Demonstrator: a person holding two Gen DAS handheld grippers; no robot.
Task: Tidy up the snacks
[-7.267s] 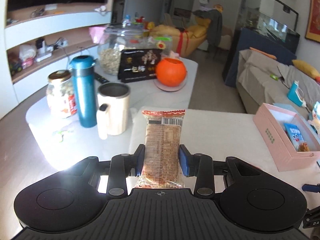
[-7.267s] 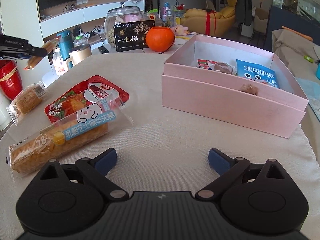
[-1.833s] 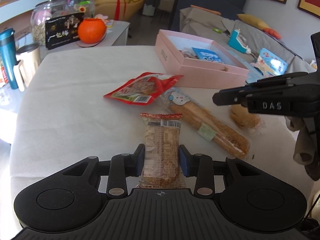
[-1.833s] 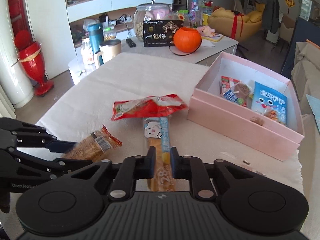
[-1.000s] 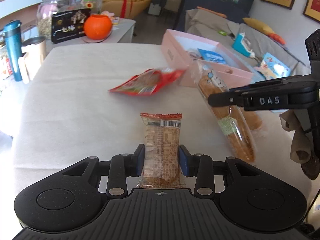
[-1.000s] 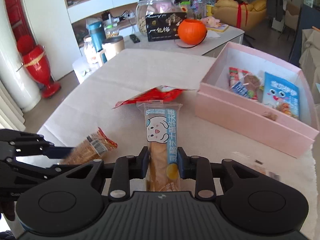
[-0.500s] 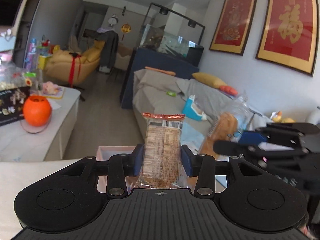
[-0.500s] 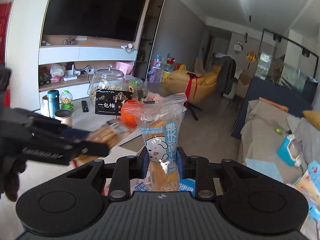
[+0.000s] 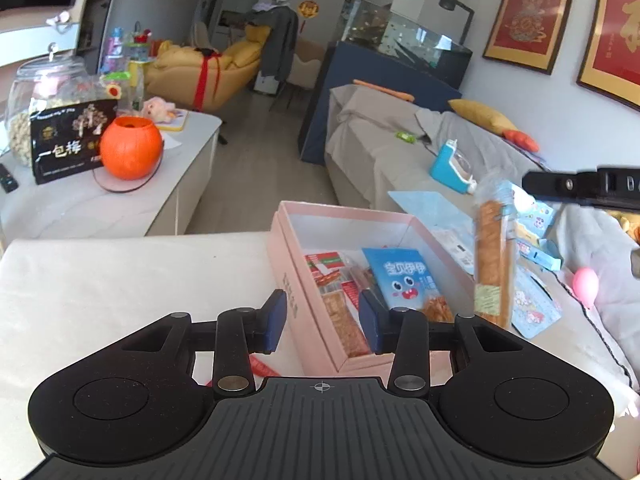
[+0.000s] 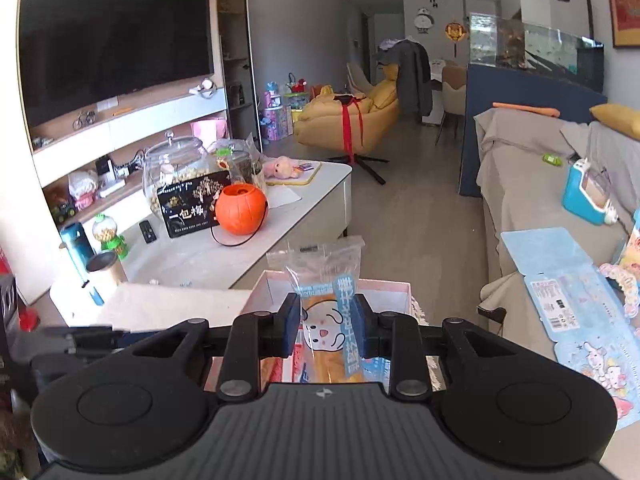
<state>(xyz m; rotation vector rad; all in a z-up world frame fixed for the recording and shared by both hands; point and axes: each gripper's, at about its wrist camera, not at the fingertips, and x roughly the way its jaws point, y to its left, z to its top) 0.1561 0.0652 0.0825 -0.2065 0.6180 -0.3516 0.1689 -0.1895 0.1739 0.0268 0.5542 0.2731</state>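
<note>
My left gripper (image 9: 322,322) is open and empty, just above the near end of the pink box (image 9: 285,276). A brown cracker packet (image 9: 346,322) lies in the box below it, beside a blue snack bag (image 9: 404,276) and red packets (image 9: 326,266). My right gripper (image 10: 328,330) is shut on the long bread stick packet (image 10: 328,322), held above the pink box (image 10: 384,286). In the left wrist view the bread stick packet (image 9: 492,260) hangs upright over the box's right side, under the right gripper's arm (image 9: 580,186).
The box stands on a beige-clothed table (image 9: 120,280). A red packet (image 9: 262,368) lies on the cloth under my left gripper. A side table holds an orange pumpkin bucket (image 9: 130,148), a black box (image 9: 66,142) and a glass jar (image 9: 36,92). A sofa (image 9: 400,140) with blue cards stands to the right.
My left gripper has opened and let go of the cracker packet, which now lies in the pink box. Both views have tilted down toward the box. The right gripper still holds the bread stick packet.
</note>
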